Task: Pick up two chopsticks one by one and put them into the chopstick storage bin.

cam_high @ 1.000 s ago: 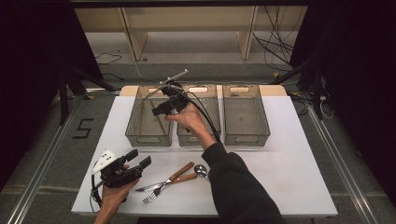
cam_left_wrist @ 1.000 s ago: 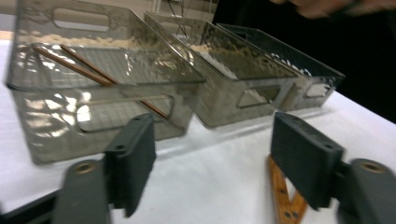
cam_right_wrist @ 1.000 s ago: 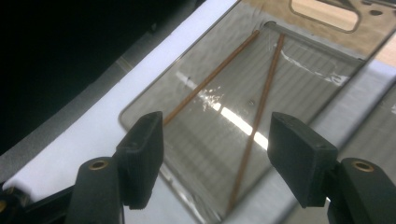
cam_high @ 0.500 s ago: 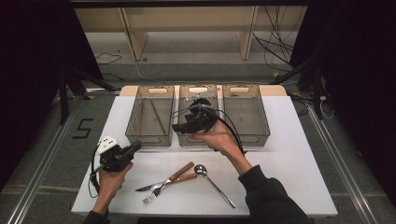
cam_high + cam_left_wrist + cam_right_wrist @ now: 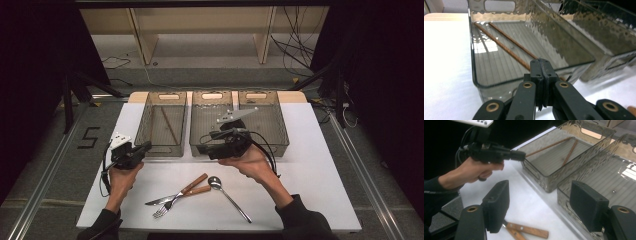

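**Two claws over the desk, cutlery lying loose at the front**

The white desk (image 5: 310, 165) carries three clear plastic bins side by side along its far edge. The left bin (image 5: 161, 125) holds two brown chopsticks (image 5: 169, 125), lying flat on its floor at a slant to each other; the middle bin (image 5: 212, 127) and the right bin (image 5: 265, 122) stand just beside it.

The right claw (image 5: 206, 150) hangs over the front wall of the middle bin, held in the person's right hand (image 5: 252, 162). It is released: in the right gripper view its two black jaws stand wide apart with nothing between them.

The left claw (image 5: 145, 146) sits at the near corner of the left bin, gripped by the left hand (image 5: 122, 175). It is clenched on nothing: in the left gripper view its jaws press flat together.

Near the front of the desk, between the two hands, lie a wooden-handled knife (image 5: 175, 192) and a wooden-handled fork (image 5: 182, 196), crossing each other. Just beside them, to the right, lies a metal spoon (image 5: 227, 196), bowl toward the bins.
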`<action>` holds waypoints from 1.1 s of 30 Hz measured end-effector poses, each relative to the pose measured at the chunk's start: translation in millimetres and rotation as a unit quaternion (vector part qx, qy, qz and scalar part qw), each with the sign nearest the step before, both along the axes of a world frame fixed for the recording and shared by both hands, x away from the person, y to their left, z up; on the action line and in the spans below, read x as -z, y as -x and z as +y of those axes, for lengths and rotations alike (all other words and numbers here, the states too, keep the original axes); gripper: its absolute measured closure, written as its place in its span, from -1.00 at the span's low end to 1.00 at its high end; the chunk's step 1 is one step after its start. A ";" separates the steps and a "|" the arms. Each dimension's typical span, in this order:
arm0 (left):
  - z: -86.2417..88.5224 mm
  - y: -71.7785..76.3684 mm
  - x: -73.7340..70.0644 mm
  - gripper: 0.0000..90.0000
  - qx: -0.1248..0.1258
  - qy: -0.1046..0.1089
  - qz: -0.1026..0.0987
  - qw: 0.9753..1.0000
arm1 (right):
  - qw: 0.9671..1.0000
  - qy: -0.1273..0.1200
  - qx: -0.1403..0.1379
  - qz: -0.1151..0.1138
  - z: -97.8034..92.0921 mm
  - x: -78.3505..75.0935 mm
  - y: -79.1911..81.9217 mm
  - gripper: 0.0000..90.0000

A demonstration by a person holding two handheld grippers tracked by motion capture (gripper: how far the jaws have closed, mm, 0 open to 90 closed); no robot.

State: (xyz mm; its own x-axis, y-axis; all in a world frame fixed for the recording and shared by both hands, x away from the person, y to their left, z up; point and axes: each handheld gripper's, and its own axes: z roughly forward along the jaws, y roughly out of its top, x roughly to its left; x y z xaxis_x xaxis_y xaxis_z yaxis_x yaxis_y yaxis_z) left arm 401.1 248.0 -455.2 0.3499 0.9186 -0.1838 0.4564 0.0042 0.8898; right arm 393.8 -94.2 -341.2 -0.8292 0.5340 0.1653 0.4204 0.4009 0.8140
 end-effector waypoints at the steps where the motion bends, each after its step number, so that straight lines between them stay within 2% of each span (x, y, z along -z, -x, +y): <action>1: 1.2 -1.5 -1.8 0.98 -0.003 0.007 0.000 1.000 | 1.000 -0.001 0.000 -0.001 -2.8 -0.2 2.3 -0.26; 3: 3.8 -2.7 -4.9 0.98 -0.003 0.022 -0.003 1.000 | 1.000 -0.003 -0.002 -0.001 -7.7 -0.5 6.2 -0.26; 5: 4.8 -3.1 -7.9 0.98 -0.004 0.019 -0.004 1.000 | 1.000 -0.006 -0.002 -0.004 -12.1 -0.4 9.9 -0.26; 9: 3.8 -3.0 -10.6 0.98 0.001 0.029 -0.003 1.000 | 1.000 -0.007 0.000 -0.003 -19.3 0.5 15.0 -0.27; 11: 1.0 -0.1 -11.3 0.95 0.011 0.036 -0.002 0.999 | 1.000 -0.010 0.002 -0.003 -22.7 1.4 16.8 -0.27; 14: -5.0 6.2 -12.9 0.74 0.037 0.043 0.005 0.998 | 1.000 -0.008 0.004 -0.005 -27.9 4.9 19.3 -0.27; 18: -15.8 18.1 -15.6 0.47 0.076 0.034 0.020 0.996 | 1.000 -0.001 0.007 -0.004 -34.3 14.6 23.6 -0.28; 25: -31.6 34.4 -18.0 0.07 0.118 0.023 0.045 0.992 | 1.000 -0.003 0.018 0.002 -49.3 33.3 31.5 -0.29; 28: -38.3 40.1 -17.3 -0.04 0.130 0.019 0.054 0.990 | 1.000 0.003 0.026 0.001 -54.7 40.2 36.1 -0.29; 33: -48.5 45.6 -16.6 -0.13 0.148 -0.001 0.063 0.987 | 0.999 0.013 0.037 0.007 -60.4 52.0 40.7 -0.29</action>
State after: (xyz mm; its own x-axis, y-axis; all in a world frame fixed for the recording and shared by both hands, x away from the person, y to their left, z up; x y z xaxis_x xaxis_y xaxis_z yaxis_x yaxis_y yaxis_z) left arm 355.5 199.6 -438.6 0.5780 0.7795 -0.2417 0.5449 -0.1481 0.8253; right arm 353.1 -154.6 -393.2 -0.7849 0.5983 0.1611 0.4603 0.3890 0.7980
